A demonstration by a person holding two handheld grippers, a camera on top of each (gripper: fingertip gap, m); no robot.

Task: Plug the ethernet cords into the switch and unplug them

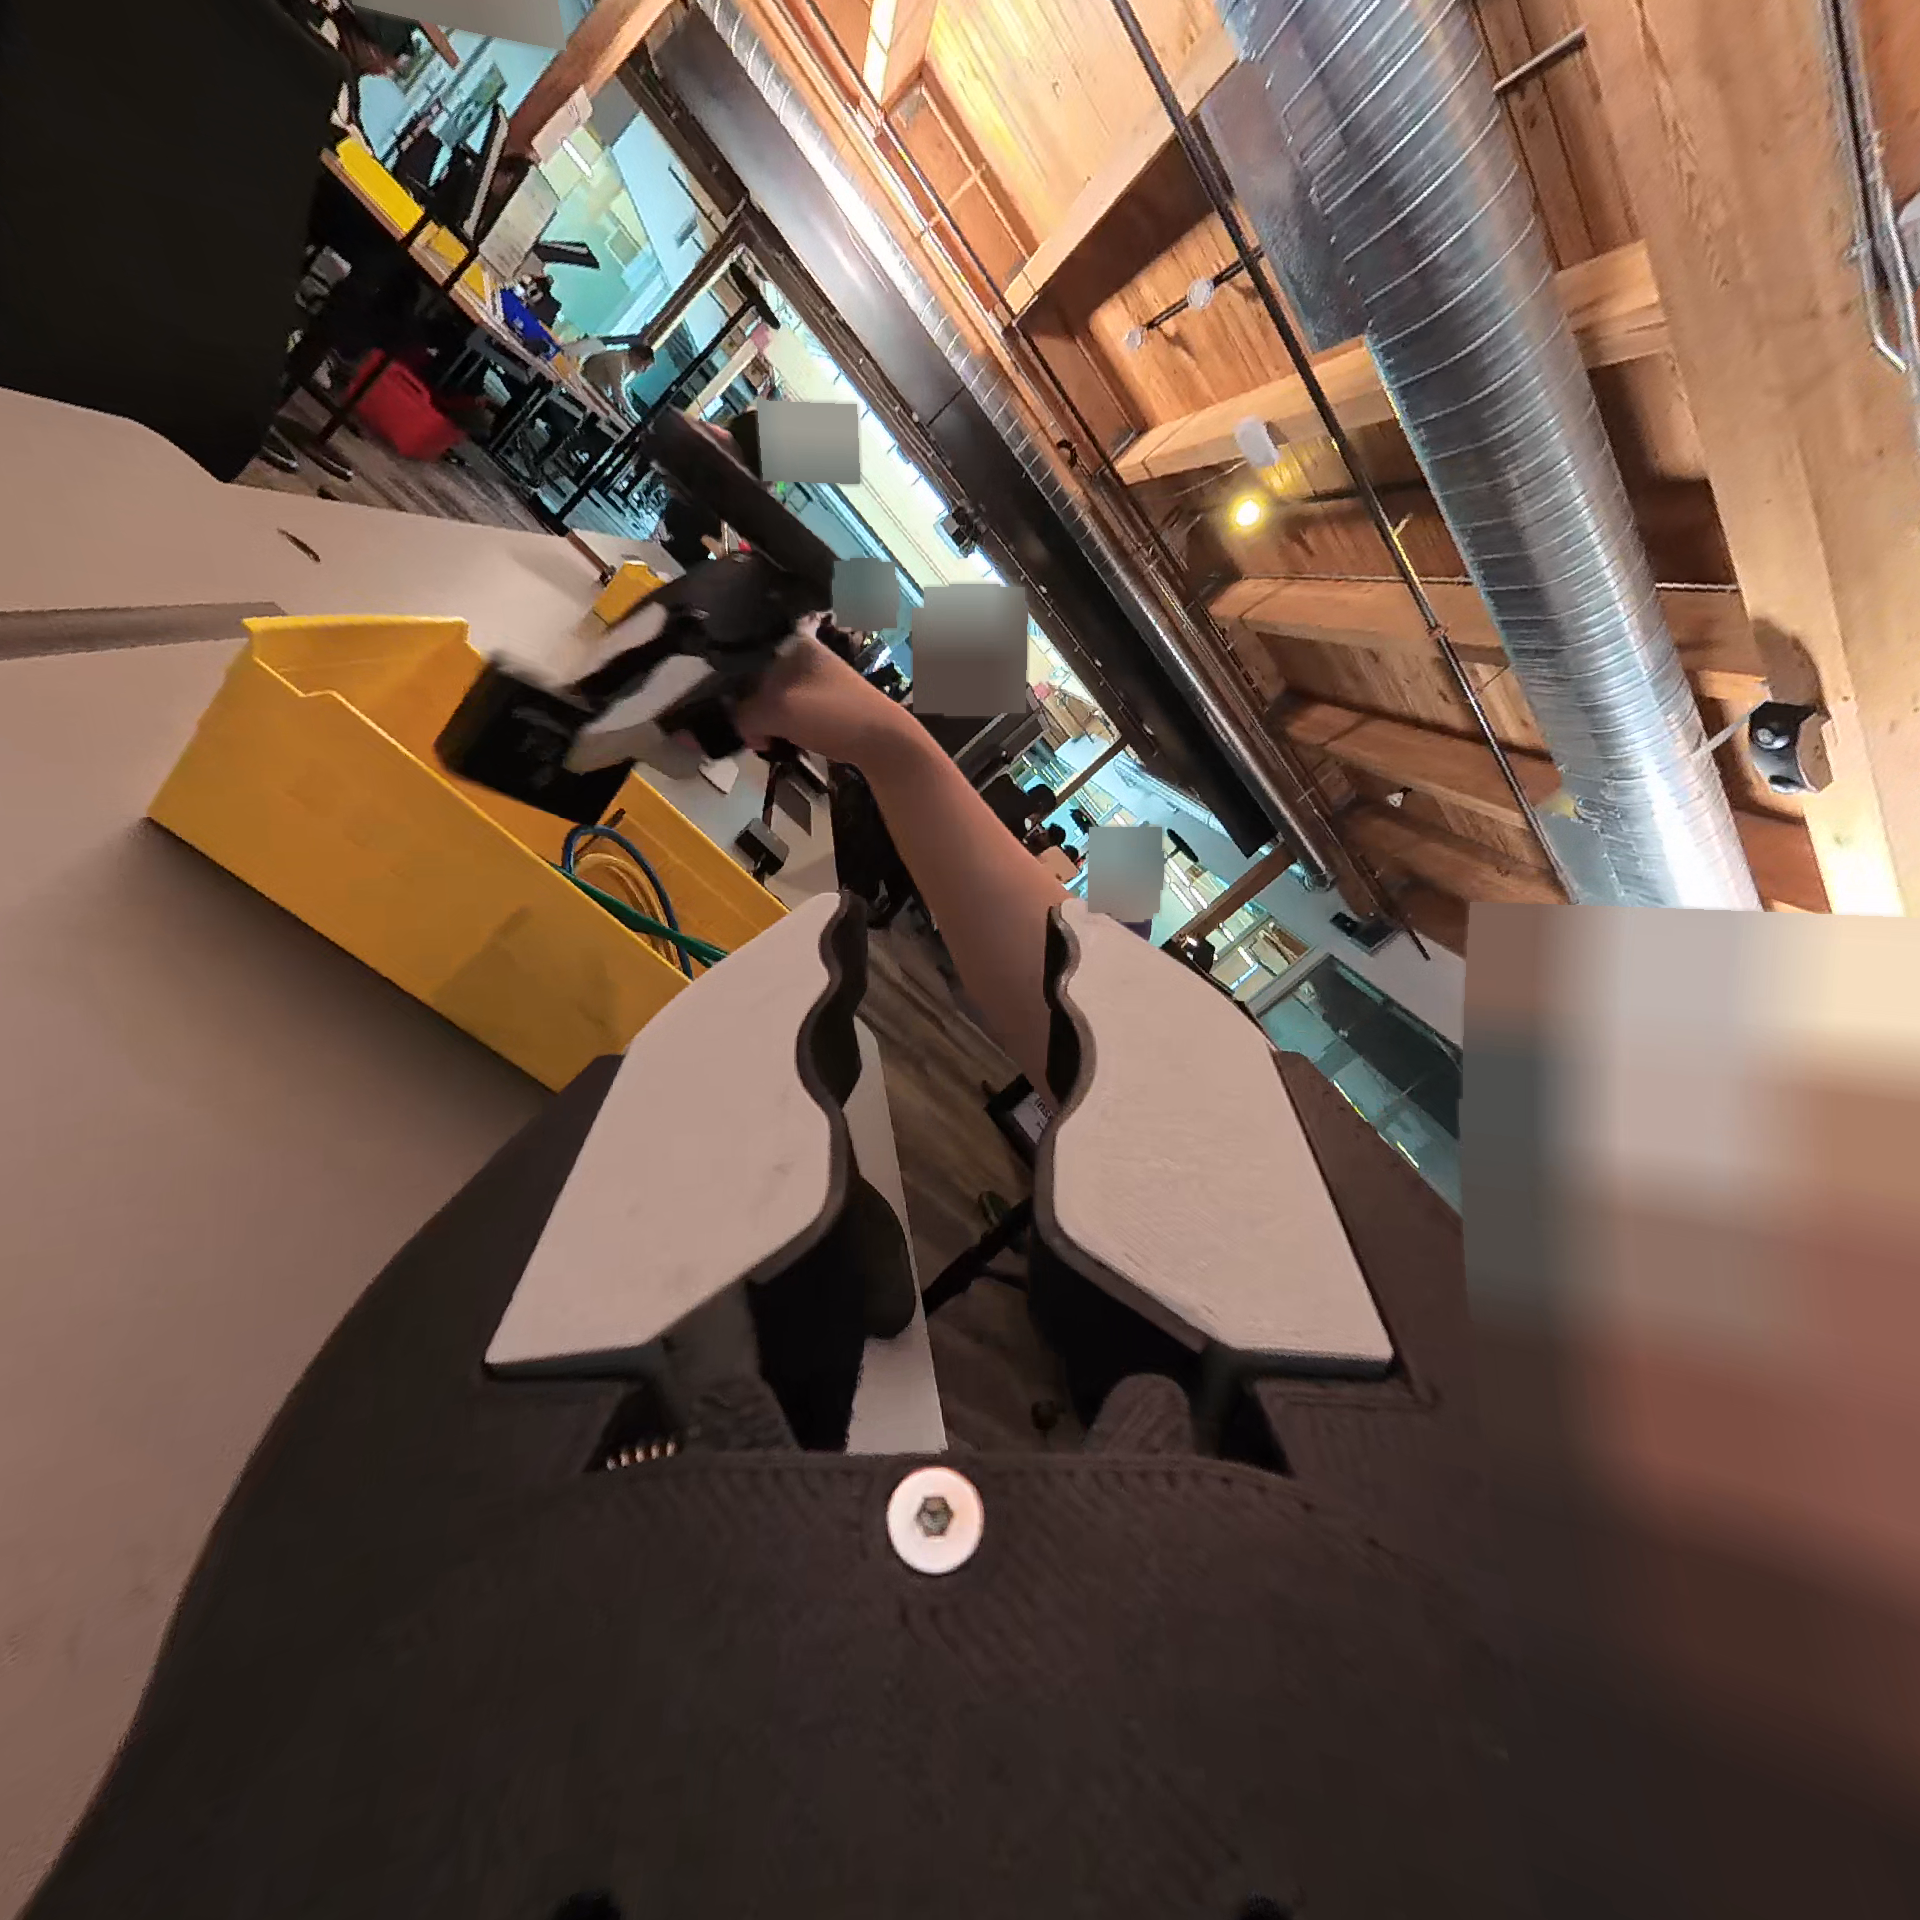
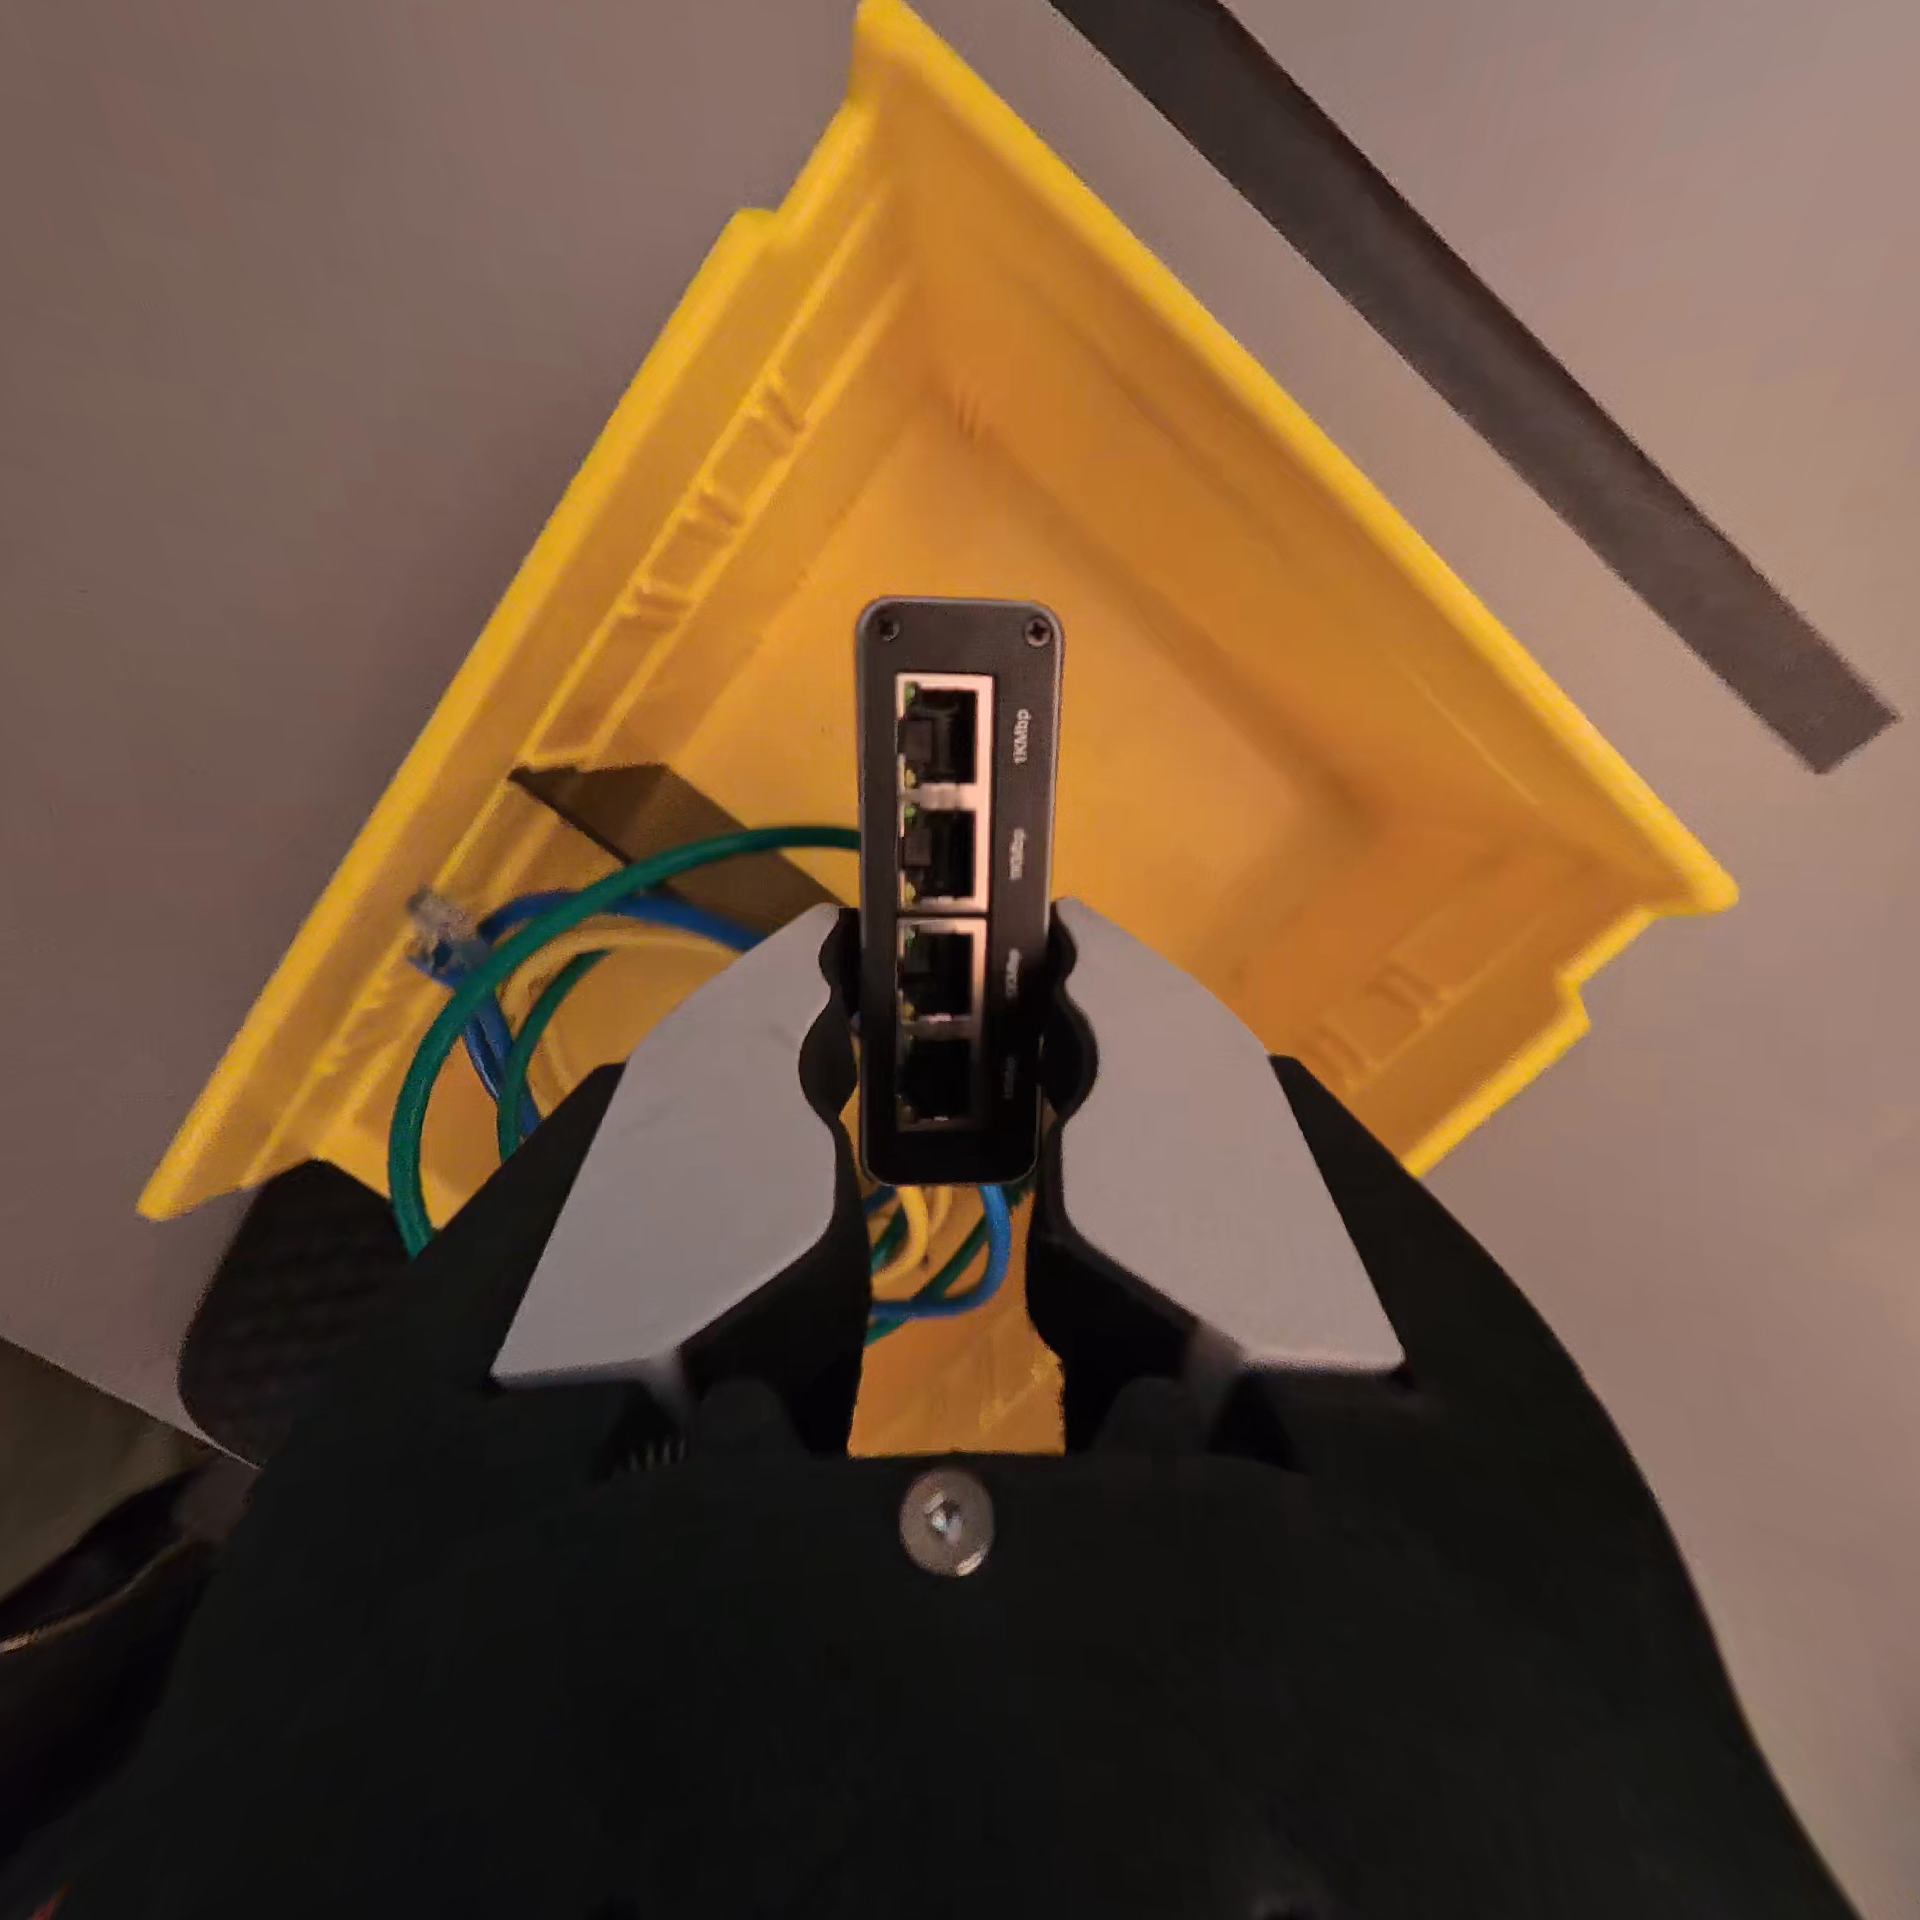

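Note:
My right gripper (image 2: 951, 925) is shut on a black ethernet switch (image 2: 956, 790) and holds it over a yellow bin (image 2: 1299, 665), port face toward the camera, all ports empty. Green (image 2: 416, 1101), blue (image 2: 488, 1039) and yellow ethernet cords lie coiled in the bin's near corner, a blue cord's clear plug (image 2: 442, 930) resting on the rim. My left gripper (image 1: 951, 925) is open and empty, tilted up, away from the bin. In the left wrist view the right gripper (image 1: 623, 686) holds the switch (image 1: 520, 743) above the bin (image 1: 343, 831), cords (image 1: 623, 883) showing inside.
The bin sits on a beige table (image 1: 156, 1143) that has a dark strip (image 2: 1507, 384). A person's forearm (image 1: 935, 831) reaches from behind the left fingers to the right gripper. Other tables, bins and people stand far behind. The grippers' ends are close to 40 cm from one another.

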